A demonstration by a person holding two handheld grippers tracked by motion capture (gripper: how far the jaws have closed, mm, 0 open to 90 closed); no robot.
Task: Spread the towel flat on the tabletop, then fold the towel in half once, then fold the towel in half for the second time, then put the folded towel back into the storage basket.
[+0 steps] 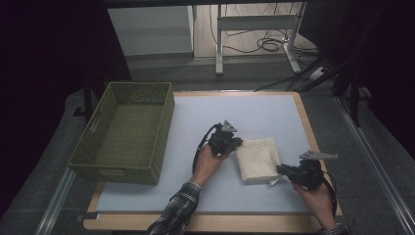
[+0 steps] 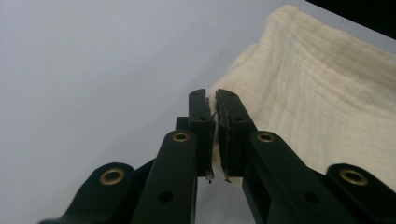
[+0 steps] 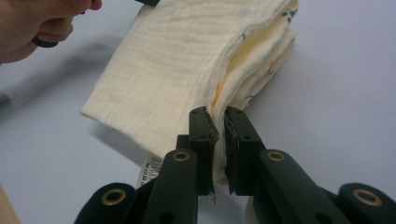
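Nearest, the right gripper (image 1: 280, 170) pinches the near right corner of the folded cream cloth (image 1: 258, 158), its jaws closed tight on the layered edge. Further in, the left gripper (image 1: 239, 142) clamps the cloth's far left corner, which is raised a little off the pale desk (image 1: 205, 196). Beyond, at the desk's left, stands a green woven basket (image 1: 105, 169).

Soft ribbed cloth towel (image 1: 257, 157) (cream), woven basket (image 1: 128, 128).

small printed tag (image 3: 150, 169) on folded cloth (image 3: 177, 60), print too blurred to read
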